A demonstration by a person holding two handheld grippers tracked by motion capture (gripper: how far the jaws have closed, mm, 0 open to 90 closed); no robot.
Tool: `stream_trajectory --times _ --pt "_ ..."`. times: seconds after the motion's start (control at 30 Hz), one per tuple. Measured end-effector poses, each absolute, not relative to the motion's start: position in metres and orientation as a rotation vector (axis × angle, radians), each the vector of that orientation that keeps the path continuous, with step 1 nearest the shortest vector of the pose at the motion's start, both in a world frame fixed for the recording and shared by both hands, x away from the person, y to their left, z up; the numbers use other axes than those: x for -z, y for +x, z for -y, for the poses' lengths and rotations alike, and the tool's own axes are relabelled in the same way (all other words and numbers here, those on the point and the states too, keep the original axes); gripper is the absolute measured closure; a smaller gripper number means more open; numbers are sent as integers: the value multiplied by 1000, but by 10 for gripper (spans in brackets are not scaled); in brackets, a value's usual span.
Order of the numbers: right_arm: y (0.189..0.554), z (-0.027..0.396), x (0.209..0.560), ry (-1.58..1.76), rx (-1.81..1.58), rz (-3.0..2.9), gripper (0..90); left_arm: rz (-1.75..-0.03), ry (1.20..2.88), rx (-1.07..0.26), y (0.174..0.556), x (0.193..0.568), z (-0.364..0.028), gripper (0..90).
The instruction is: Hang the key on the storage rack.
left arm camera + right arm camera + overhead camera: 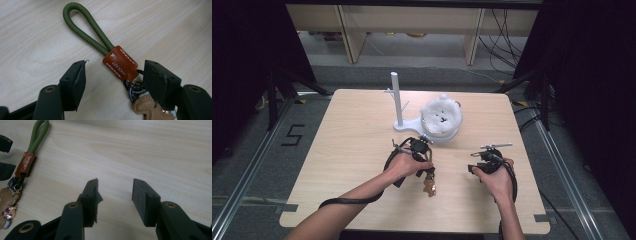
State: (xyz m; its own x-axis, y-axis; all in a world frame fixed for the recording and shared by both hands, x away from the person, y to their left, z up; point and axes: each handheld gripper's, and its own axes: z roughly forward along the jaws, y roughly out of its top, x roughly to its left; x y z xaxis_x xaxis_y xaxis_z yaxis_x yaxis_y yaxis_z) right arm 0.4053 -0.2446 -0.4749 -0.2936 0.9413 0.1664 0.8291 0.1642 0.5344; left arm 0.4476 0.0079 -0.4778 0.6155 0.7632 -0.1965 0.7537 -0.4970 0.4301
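Keychain (120, 63) tab reading "HOCAET", left gripper (115, 72) wide around it, right gripper (115, 195) wide, empty

Lab, black curtains (247, 60), floor rails (242, 185), cables (507, 35)

You're working at a pale wooden table (352, 150) on a grey floor (257, 165). Light wood furniture (412, 25) stands behind, flanked by dark curtains (587, 75).
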Motion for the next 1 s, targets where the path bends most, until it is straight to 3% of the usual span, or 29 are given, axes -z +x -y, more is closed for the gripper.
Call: stream_trajectory --times 0.47,0.77,1.0 --pt "407 247 476 1688 -801 -2226 577 -1217 2399 -17 447 485 1 393" --pt "404 245 474 1740 -815 -2219 577 -1086 2509 -21 449 482 -6 628" --pt "406 245 478 1700 -853 -2213 576 -1035 2535 -16 450 482 -8 682"
